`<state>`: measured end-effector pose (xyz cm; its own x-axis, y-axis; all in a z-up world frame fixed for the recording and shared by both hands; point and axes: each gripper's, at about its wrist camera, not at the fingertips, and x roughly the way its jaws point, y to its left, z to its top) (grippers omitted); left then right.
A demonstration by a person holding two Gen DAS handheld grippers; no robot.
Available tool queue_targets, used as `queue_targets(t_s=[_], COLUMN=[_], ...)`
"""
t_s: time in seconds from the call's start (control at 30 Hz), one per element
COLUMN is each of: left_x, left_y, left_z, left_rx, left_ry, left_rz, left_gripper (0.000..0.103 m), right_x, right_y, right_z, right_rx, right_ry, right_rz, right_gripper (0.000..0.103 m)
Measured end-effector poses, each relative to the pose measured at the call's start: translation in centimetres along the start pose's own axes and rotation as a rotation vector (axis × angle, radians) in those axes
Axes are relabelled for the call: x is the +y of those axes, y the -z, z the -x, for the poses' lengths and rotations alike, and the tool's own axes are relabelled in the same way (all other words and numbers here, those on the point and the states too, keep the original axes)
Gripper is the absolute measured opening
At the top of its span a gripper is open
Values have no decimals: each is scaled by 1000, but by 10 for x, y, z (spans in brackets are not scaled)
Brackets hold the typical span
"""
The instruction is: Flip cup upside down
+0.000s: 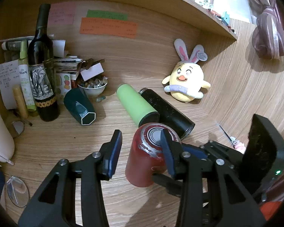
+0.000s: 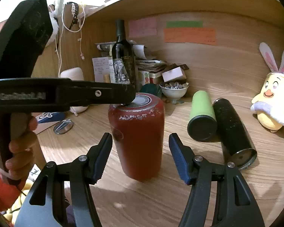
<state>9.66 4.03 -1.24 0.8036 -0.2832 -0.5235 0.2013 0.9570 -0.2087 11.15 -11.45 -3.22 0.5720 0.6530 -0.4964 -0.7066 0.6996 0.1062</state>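
Note:
A red cup [image 2: 138,140] stands on the wooden desk with its worn silver base up; it also shows in the left wrist view [image 1: 147,157]. My left gripper [image 1: 142,151] is open; its right finger sits over the cup's base and its left finger is off to the cup's left side. In the right wrist view the left gripper's finger [image 2: 96,92] reaches in from the left and rests on the cup's top. My right gripper [image 2: 140,157] is open, its blue-padded fingers on either side of the cup's lower body, apart from it.
A green tumbler [image 2: 202,117] and a black tumbler [image 2: 234,132] lie on their sides right of the cup. A dark teal cup [image 1: 79,106] lies behind. A wine bottle [image 1: 41,64], a bowl of stones [image 1: 92,87], a plush chick [image 1: 187,83] and a round lens [image 1: 17,191] are around.

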Motion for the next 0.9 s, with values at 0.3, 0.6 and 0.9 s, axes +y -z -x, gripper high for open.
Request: queue_targets(t_s=[0.3,0.6,0.9], left_x=[-19,-44,-64], left_y=[-3,16,37], left_z=[36,87,118], left_rx=[-100,-228,-293], left_ry=[-61,-198,-254], left_rz=[-56,-75,-45], left_gripper=[70,98,103], right_x=[-11,-21,-12], right_y=[3,-9,-9], right_z=[39,103,148], right_rx=[-29,-154,-225], right_ry=[41,126,155], right_rz=[-35,-64,-69], right_gripper=[74,102,103])
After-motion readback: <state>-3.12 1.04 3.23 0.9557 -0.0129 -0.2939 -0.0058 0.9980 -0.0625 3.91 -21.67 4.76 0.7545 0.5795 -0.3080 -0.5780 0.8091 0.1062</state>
